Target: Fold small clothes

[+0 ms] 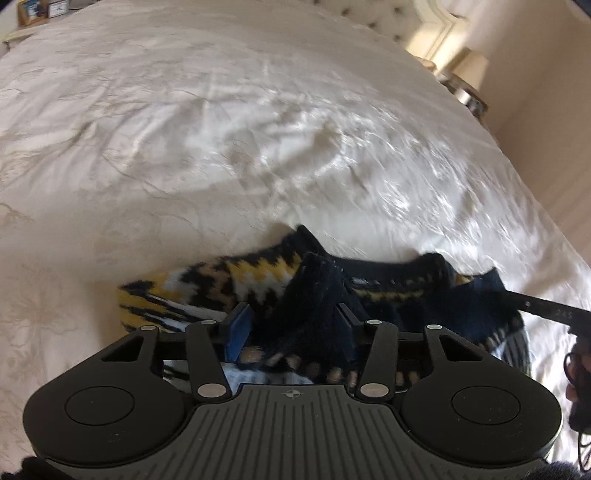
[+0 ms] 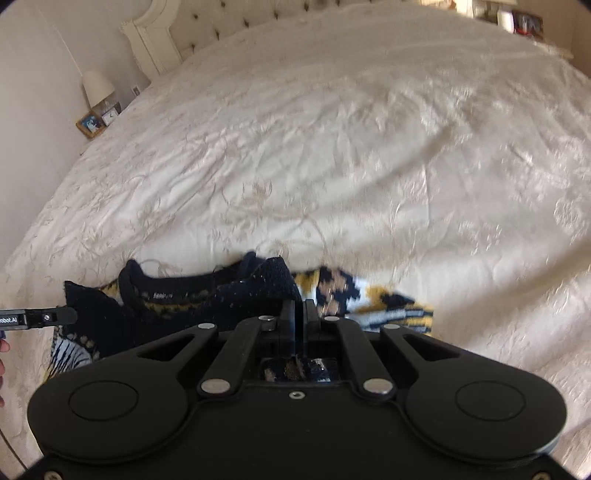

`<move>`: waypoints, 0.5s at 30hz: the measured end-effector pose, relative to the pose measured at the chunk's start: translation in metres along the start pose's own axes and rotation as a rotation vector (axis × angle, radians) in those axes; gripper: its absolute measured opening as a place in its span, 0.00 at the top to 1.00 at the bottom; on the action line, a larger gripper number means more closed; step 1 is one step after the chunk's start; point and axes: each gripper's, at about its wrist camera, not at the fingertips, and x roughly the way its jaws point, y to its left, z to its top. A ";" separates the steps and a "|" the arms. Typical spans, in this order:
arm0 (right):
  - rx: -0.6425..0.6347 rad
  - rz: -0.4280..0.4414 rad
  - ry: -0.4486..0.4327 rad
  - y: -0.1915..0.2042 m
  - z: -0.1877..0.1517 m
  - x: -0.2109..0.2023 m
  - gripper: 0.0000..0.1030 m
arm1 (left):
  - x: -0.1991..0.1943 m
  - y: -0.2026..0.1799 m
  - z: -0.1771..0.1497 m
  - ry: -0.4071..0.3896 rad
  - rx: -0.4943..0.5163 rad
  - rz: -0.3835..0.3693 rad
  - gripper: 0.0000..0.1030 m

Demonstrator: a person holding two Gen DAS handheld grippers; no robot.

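A small knitted sweater (image 1: 229,280), navy with yellow, white and tan zigzag bands, lies bunched on the white bedspread (image 1: 221,129). My left gripper (image 1: 295,321) has its blue pads (image 1: 238,328) apart, with a navy fold of the sweater standing between them. In the right wrist view the sweater (image 2: 332,291) lies just ahead, and my right gripper (image 2: 299,314) is shut on its navy edge. The other gripper's finger shows at the left edge (image 2: 44,317) and at the right of the left wrist view (image 1: 546,310).
The bed reaches a tufted headboard (image 2: 221,22). A nightstand with a lamp (image 2: 98,88), a clock and a picture frame stands to the left. Another lamp (image 1: 469,70) stands at the far right of the left wrist view.
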 end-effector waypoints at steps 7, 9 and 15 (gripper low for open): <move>0.033 -0.082 0.049 -0.010 0.009 0.038 0.95 | 0.013 0.011 0.012 0.017 -0.051 0.028 0.55; 0.047 -0.081 0.042 -0.013 0.011 0.037 0.95 | 0.009 0.011 0.011 0.018 -0.060 -0.036 0.48; 0.056 -0.031 0.049 -0.020 0.010 0.029 0.83 | 0.021 0.000 0.007 0.054 -0.016 -0.052 0.41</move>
